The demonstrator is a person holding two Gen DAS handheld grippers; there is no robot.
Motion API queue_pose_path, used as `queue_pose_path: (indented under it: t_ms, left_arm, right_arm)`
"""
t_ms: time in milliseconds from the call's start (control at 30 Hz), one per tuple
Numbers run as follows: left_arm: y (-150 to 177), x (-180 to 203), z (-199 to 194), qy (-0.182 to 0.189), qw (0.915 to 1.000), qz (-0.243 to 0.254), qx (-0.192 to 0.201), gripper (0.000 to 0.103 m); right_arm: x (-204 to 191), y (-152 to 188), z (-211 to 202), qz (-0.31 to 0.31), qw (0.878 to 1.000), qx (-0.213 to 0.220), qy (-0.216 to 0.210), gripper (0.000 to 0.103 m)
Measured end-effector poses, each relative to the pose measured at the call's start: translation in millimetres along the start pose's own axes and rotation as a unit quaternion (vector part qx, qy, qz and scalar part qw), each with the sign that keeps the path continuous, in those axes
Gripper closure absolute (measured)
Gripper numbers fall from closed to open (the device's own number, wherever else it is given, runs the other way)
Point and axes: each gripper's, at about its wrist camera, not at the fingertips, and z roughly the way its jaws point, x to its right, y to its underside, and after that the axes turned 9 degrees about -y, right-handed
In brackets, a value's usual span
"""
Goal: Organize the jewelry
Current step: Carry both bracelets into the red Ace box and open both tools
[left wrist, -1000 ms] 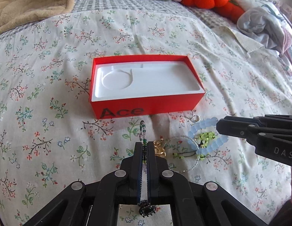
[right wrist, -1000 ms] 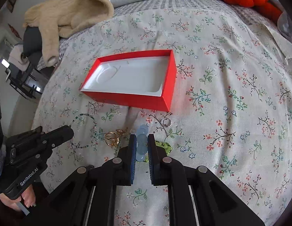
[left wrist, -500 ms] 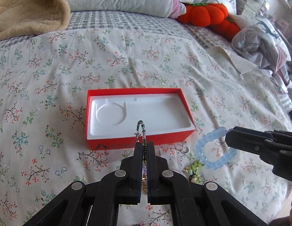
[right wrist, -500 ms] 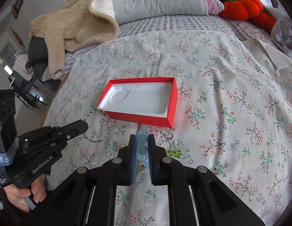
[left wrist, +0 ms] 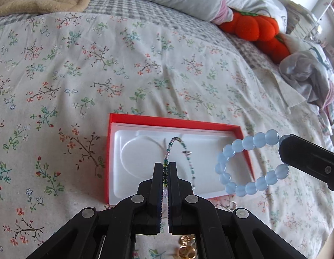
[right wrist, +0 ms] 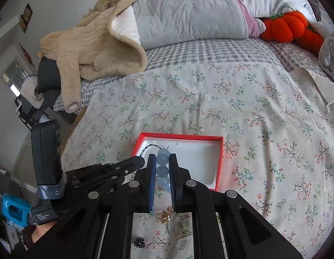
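A red box with a white moulded insert lies on the floral bedspread; it also shows in the right wrist view. My left gripper is shut on a thin green-and-clear beaded bracelet, held in the air over the box. My right gripper is shut on a pale blue beaded bracelet, also lifted; it hangs as a ring in the left wrist view over the box's right end. Gold rings and other small jewelry lie on the bed under the grippers.
A beige blanket and grey pillow lie at the head of the bed. Orange pumpkin cushions and crumpled clothes are at the far right. A small dark hair clip lies near the gold rings.
Both grippers have risen and moved forward with their bracelets, from beside the jewelry pile to above the red box. The loose jewelry stays on the bed.
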Motion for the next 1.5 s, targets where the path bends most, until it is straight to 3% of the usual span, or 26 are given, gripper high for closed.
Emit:
queue_pose_path:
  t_ms: [200, 433, 600, 933, 1233, 1400, 1500]
  left_arm:
    - [3, -3, 20, -0.056, 0.998, 0.017, -0.023, 0.103]
    - [4, 1, 21, -0.089, 0.9951, 0.025, -0.035, 0.103]
    - [4, 2, 23, -0.097, 0.9945, 0.028, -0.027, 0.103]
    - [7, 17, 21, -0.095, 0.9942, 0.046, -0.023, 0.103]
    - [11, 25, 27, -0.108, 0.9914, 0.074, -0.005, 0.103]
    - [10, 30, 11, -0.097, 0.9926, 0.072, 0.007, 0.084]
    - [13, 33, -1, -0.098, 0.9925, 0.071, 0.015, 0.07]
  right_arm:
    - [39, 5, 37, 0.043, 0.999, -0.025, 0.022, 0.091]
    - [77, 15, 50, 0.08, 0.994, -0.059, 0.032, 0.091]
    - [83, 22, 65, 0.087, 0.991, -0.09, 0.039, 0.09]
    - [86, 14, 66, 0.049, 0.99, -0.098, 0.094, 0.091]
    - [86, 12, 65, 0.032, 0.993, -0.086, 0.079, 0.09]
    - [93, 11, 54, 0.059, 0.994, -0.078, 0.044, 0.088]
    - [89, 10, 42, 0.056, 0.995, -0.072, 0.035, 0.081]
